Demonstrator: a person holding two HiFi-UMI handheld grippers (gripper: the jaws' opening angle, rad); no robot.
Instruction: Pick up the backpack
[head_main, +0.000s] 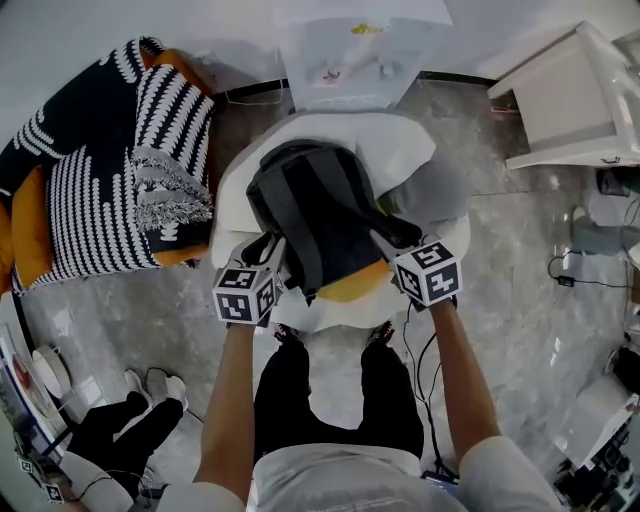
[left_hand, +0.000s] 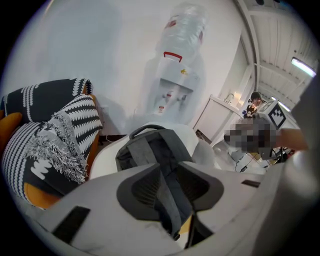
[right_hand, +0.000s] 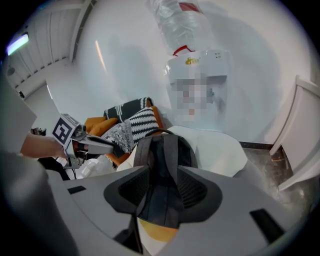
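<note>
Left tool (left_hand: 170, 187) and right tool (right_hand: 163, 192), jaws apart, each straddle a strap (left_hand: 166, 165) of the dark grey fabric backpack (head_main: 320, 210).

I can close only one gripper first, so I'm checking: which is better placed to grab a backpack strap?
Probably right. One strap sits centred in the open right gripper; in the open left gripper the other strap slants off-centre.
</note>
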